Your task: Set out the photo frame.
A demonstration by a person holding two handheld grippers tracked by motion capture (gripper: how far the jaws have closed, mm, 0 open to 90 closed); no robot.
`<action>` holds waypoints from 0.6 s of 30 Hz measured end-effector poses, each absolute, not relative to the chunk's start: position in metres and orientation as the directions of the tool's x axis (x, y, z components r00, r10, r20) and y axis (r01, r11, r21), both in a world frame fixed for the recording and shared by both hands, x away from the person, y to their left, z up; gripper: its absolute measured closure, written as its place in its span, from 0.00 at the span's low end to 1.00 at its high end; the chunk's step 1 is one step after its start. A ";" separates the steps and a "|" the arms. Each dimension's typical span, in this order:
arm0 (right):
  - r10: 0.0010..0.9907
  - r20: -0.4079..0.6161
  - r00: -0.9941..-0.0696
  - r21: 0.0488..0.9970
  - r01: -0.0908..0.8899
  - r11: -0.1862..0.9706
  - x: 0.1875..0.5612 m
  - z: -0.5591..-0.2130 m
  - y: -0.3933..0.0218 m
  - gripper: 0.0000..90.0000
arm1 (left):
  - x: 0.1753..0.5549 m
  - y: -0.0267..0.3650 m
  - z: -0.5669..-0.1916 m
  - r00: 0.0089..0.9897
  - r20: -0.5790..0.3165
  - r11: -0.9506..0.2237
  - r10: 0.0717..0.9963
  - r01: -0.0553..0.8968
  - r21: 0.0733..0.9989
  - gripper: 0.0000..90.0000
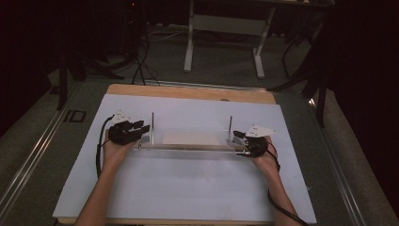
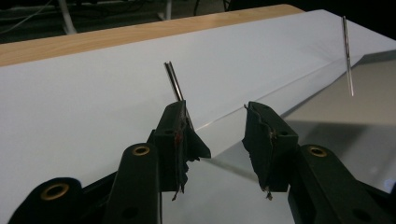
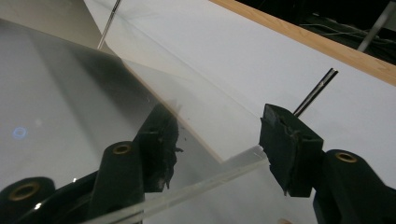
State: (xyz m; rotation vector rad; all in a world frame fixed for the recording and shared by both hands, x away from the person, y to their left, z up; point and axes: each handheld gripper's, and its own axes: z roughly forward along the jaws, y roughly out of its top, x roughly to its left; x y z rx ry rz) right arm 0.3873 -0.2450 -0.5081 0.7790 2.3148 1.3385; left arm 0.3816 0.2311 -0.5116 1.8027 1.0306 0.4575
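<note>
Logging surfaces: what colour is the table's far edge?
Light wood-brown edge, beyond the white sheet; clearest in the high view.

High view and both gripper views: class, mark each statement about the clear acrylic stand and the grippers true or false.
1. The clear acrylic stand rests on a white sheet covering the table. True.
2. Two thin upright metal rods rise from the stand. True.
3. The left gripper is at the stand's right end. False: it is at the left end.
4. The right gripper has its jaws shut. False: they stand apart.
5. A red cup stands on the stand. False: there is none.
</note>
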 end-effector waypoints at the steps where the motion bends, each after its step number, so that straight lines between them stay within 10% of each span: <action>1: 0.619 -0.030 -0.785 0.872 0.282 0.400 0.388 -0.508 -0.245 0.50 | 0.380 0.232 -0.513 0.568 -0.132 -0.170 0.813 0.447 0.878 0.66; 18: 0.622 -0.010 -0.783 0.865 0.305 0.399 0.391 -0.504 -0.245 0.50 | 0.358 0.241 -0.526 0.619 -0.035 -0.277 0.784 0.399 0.874 0.70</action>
